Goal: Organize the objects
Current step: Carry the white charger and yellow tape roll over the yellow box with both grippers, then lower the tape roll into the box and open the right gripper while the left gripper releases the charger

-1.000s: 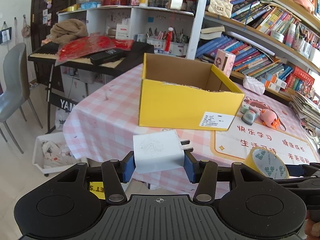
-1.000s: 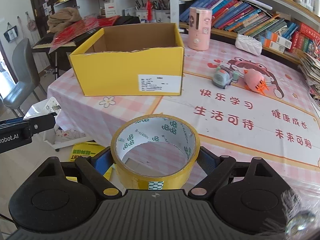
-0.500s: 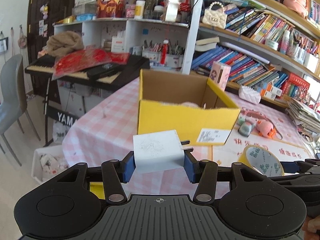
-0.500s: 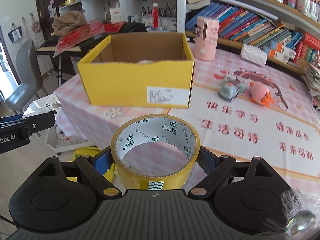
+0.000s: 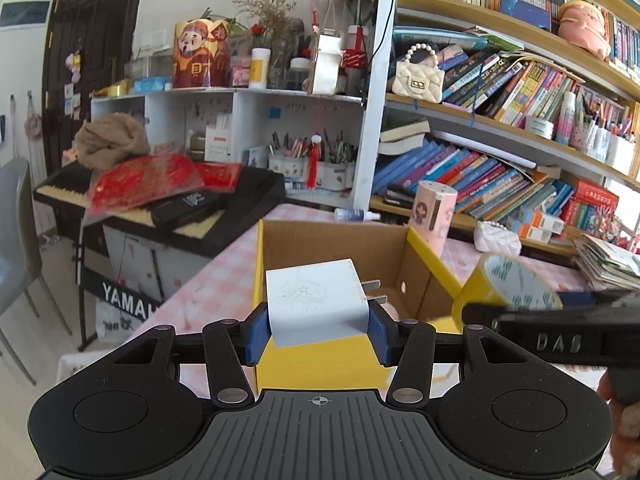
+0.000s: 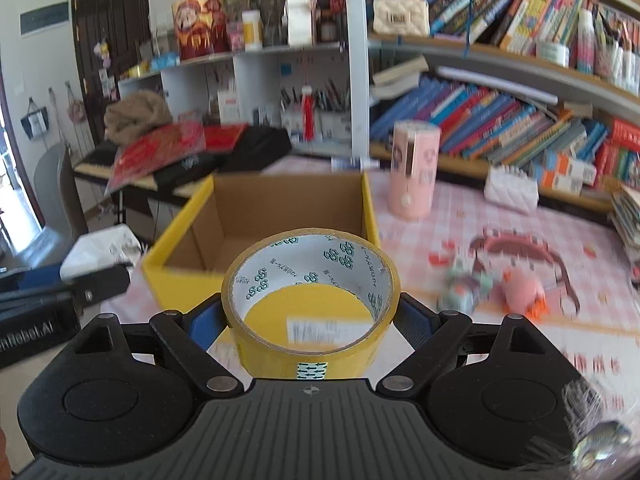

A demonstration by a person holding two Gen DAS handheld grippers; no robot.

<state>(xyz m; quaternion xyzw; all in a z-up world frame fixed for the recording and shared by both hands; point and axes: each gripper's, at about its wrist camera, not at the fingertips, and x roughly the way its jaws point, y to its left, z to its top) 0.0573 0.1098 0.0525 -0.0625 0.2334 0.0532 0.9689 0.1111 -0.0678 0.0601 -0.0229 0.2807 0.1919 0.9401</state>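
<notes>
Both tongs rose toward box (image 5: 340, 360); keyboard (image 5: 128, 308) reads "YAMA".

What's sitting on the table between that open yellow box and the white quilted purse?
A pink cylinder stands upright on the checked cloth between the yellow box and the white quilted purse, beside the box's right wall. The right wrist view shows it best.
</notes>
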